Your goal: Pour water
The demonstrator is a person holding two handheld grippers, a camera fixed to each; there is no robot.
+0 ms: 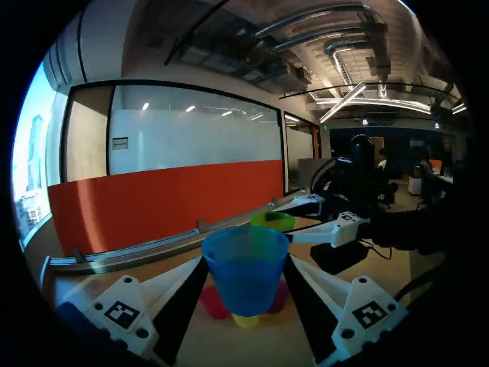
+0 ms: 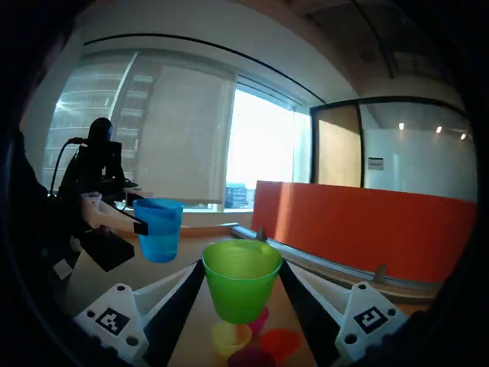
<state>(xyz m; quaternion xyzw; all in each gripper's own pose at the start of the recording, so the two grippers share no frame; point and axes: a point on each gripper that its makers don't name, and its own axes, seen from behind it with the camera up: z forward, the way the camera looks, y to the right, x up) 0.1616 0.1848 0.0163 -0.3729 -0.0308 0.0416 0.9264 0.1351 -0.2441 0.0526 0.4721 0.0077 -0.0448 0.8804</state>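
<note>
Your left gripper [image 1: 246,262] is pinching the blue cup [image 1: 244,284] upright above the bench [image 1: 263,350]. Your right gripper [image 2: 241,269] is pinching the green cup [image 2: 239,292]. Both are hanging over small coloured cups [image 2: 229,337].

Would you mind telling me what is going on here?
A person holds a gripper in each hand. The left gripper grips a blue cup, the right gripper a green cup. Both cups are upright above a wooden table with small coloured cups on it; neither is tilted to pour.
</note>
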